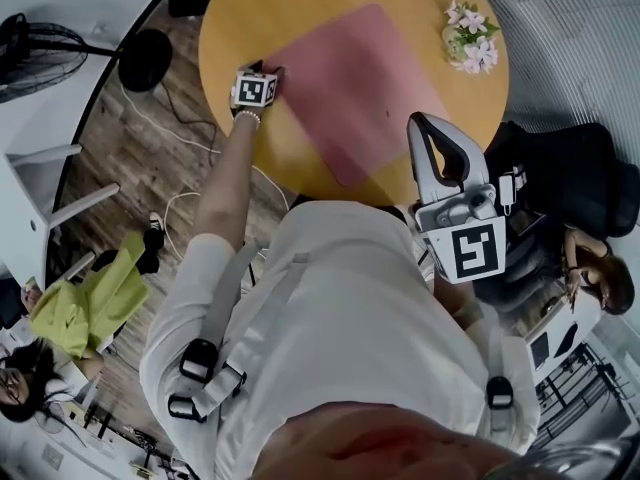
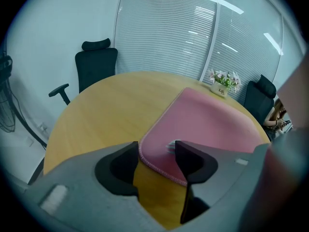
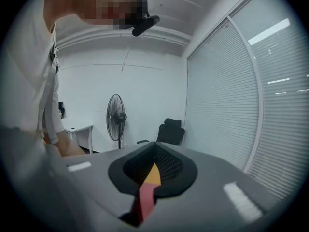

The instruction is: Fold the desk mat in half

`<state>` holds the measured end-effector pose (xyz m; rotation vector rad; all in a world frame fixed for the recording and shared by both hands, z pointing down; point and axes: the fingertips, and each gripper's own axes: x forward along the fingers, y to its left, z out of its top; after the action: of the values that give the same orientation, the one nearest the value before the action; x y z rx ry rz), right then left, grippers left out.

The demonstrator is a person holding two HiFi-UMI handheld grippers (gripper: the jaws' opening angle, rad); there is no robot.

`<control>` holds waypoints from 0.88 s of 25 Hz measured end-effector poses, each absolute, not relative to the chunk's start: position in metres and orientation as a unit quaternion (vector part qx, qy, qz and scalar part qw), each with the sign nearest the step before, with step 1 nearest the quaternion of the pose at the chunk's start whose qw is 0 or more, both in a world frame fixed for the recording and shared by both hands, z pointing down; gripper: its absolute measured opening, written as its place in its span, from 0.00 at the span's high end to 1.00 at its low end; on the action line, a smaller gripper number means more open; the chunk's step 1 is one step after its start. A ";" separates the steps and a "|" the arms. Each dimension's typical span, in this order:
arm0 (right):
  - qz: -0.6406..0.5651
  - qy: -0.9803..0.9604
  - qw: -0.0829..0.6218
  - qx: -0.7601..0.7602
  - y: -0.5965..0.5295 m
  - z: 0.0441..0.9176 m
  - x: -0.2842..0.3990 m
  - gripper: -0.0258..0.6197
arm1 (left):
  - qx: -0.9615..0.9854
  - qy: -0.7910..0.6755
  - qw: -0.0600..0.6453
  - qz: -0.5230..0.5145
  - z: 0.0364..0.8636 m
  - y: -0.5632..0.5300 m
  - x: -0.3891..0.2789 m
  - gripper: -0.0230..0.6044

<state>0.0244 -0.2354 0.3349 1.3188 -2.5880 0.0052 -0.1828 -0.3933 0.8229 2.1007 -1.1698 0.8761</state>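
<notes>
Flat, cool indoor light, bent by wide lenses

Bright strips glared off the blinds (image 2: 231,28), and both claw views curved at the edges and faded to black corners. The left claw (image 2: 157,150) and right claw (image 3: 153,166) were soft and blurred up close. The surface (image 1: 240,28) looked dull and evenly lit.

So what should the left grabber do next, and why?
Probably close the left gripper on the near corner of the desk mat: the jaws stand open with that corner between them, unpinched, and the mat lies flat on the table.
</notes>
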 end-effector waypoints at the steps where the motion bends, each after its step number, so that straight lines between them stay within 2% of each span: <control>1: 0.003 -0.885 0.117 0.450 -0.236 0.335 0.024 0.95 | 0.787 -0.437 0.286 0.330 0.823 -0.393 -0.182 0.57; 5: 0.007 -0.887 0.113 0.448 -0.237 0.332 0.019 0.95 | 0.791 -0.424 0.280 0.341 0.824 -0.391 -0.181 0.60; 13: -0.007 -0.885 0.116 0.451 -0.232 0.333 0.028 0.95 | 0.808 -0.391 0.272 0.347 0.818 -0.383 -0.163 0.85; 22: -0.017 -0.888 0.113 0.446 -0.219 0.329 0.034 0.95 | 0.835 -0.372 0.241 0.327 0.780 -0.367 -0.137 0.88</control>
<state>0.0336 -0.2188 0.3287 1.3074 -2.6055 -0.0486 -0.1374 -0.3670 0.7800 2.2834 -1.0175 0.8957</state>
